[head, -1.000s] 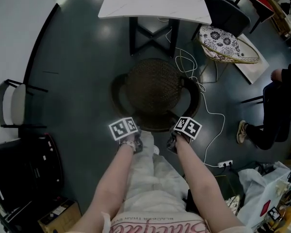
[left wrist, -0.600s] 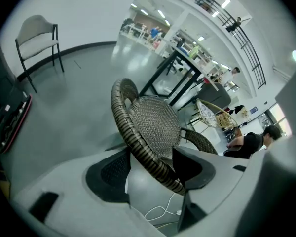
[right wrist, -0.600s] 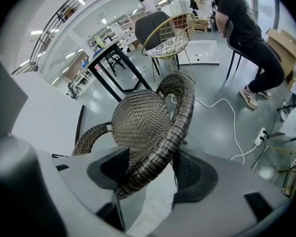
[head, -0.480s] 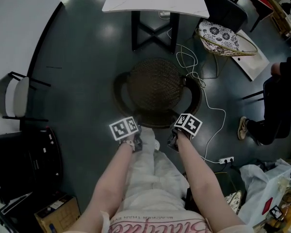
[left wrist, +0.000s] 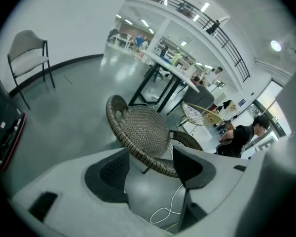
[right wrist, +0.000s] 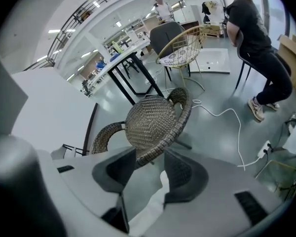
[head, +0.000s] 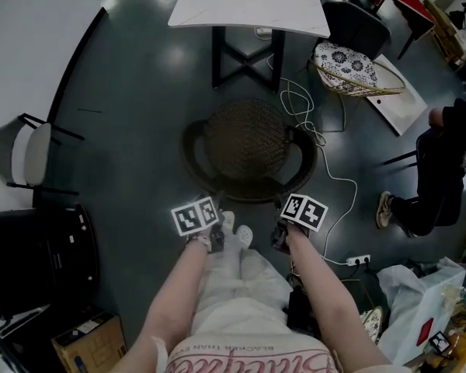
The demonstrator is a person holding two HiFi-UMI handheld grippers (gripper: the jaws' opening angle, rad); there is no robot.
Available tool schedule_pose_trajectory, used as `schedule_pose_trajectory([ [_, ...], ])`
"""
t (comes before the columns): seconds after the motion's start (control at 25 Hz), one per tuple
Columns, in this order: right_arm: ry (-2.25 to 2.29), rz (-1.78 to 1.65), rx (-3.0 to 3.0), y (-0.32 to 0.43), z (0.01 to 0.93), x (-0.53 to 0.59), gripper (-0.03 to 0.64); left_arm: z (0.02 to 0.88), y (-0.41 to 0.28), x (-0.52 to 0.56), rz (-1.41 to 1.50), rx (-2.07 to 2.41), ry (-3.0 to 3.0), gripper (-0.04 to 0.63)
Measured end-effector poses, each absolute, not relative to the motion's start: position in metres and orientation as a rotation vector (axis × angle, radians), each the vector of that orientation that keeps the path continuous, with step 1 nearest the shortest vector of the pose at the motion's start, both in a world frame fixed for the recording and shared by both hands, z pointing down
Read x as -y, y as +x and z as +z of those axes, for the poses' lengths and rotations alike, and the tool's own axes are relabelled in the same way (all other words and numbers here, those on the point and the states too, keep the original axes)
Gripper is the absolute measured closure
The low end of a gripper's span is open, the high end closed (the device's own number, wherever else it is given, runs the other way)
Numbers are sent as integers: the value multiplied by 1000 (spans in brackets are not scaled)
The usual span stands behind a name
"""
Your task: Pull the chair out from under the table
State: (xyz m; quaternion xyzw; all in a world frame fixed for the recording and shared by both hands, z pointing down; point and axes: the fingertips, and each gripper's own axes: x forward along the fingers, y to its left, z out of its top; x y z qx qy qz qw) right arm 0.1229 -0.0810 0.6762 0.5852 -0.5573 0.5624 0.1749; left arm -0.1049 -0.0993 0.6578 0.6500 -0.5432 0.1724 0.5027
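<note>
The round wicker chair (head: 248, 150) stands on the dark floor, out in front of the white marble table (head: 248, 2). My left gripper (head: 198, 214) and right gripper (head: 301, 210) hover just short of its near rim, one at each side. In the left gripper view the left gripper (left wrist: 150, 168) is open, its jaws just opened wider, and the chair (left wrist: 143, 130) rim shows beyond the gap, untouched. In the right gripper view the right gripper (right wrist: 153, 172) is open, its jaws just narrowed a little, and the chair (right wrist: 150, 120) rim lies past the tips, not gripped.
A white cable (head: 330, 158) trails from the table to a power strip (head: 359, 261) on the right. A gold wire chair (head: 357, 72), a seated person (head: 443, 169) and a white bag (head: 415, 309) are at the right. A grey chair (head: 23, 158) and a black case (head: 39, 259) are at the left.
Both grippers have drawn back from the chair's near rim toward the person's body and risen. The chair has stayed where it was.
</note>
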Motion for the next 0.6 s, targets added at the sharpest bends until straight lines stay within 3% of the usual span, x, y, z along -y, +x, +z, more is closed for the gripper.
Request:
schedule_pose_trajectory([
  [0.36, 1564, 1519, 1922, 89, 589, 98, 576, 579, -80, 115, 382, 1258, 1836, 353],
  [0.6, 1541, 1266, 2198, 63, 510, 129, 612, 514, -72, 148, 321, 1309, 2033, 556],
])
